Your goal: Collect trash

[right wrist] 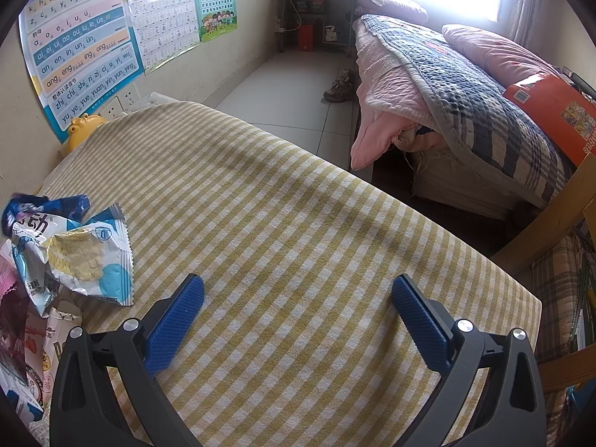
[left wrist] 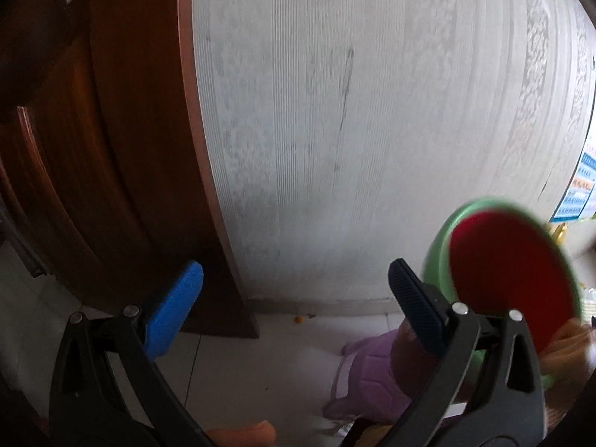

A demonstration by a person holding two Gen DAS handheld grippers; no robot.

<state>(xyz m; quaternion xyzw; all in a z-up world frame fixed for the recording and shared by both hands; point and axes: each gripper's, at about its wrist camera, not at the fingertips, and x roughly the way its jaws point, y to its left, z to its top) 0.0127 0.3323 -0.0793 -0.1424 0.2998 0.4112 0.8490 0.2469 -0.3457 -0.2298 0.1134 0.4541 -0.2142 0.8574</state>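
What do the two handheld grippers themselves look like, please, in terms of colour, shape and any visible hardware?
Both look alike. The left gripper and the right gripper each have two black plastic arms with cut-out slots, spreading in a V. Round silver rivets sit at the joints. The jaws carry rectangular blue pads with a fine dotted texture. No cables, sleeves or printed markings show in either wrist view.

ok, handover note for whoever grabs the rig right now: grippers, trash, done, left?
Left gripper: open, empty, facing the wall beside the wooden door; a green bin with a red inside sits at its right, blurred.
Right gripper: open, empty, over the checked tablecloth.
Trash: a torn blue-and-white wrapper and more packets lie at the table's left edge, left of the right gripper.
Done: nothing held; whether the bin holds anything can't be told.
Left: likely grab the wrappers and bin them.
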